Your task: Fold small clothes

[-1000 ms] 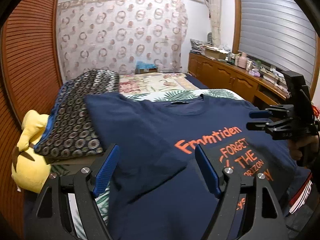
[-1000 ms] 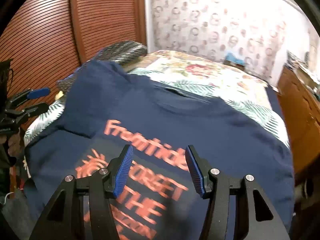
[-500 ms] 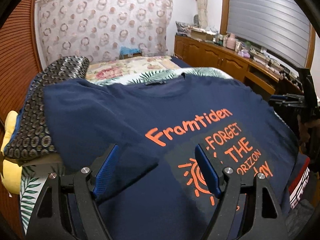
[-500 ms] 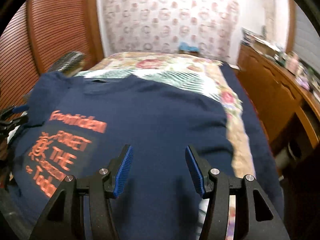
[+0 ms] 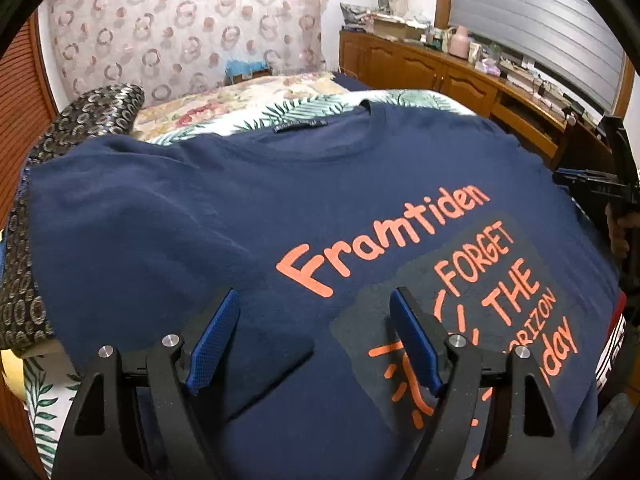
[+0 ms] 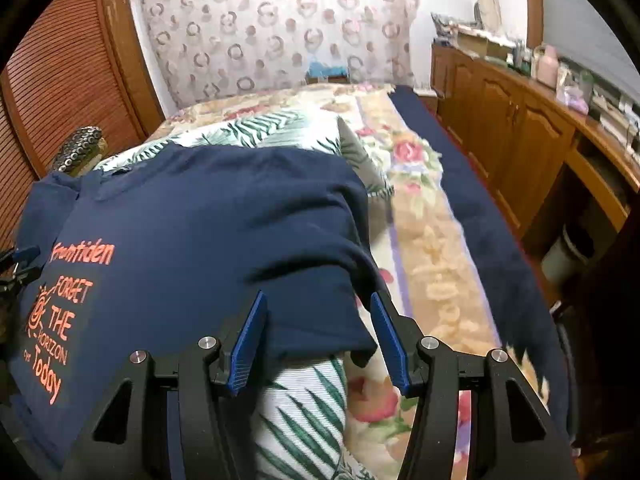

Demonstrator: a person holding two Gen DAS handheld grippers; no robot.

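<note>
Two views show one dark blue cotton T-shirt with orange letters (image 5: 248, 216), spread flat on the leaf-print bed cover (image 5: 304, 106). From the left wrist, the left gripper (image 5: 316, 344) hangs open over the left sleeve, holding nothing. Best to pinch the sleeve edge only. From the right wrist, the right gripper (image 6: 318, 340) stands open around the right sleeve (image 6: 320, 320), not squeezing. Close on one layer, then lift slowly.

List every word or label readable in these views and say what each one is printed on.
"Framtiden": orange print across the chest of the navy T-shirt.
"FORGET THE HORIZON": orange print on the dark patch below it.
"Today": last line of that patch, whole in the right wrist view; a small word before it is too blurred to read.
Neck label inside the collar: too small to read.
</note>
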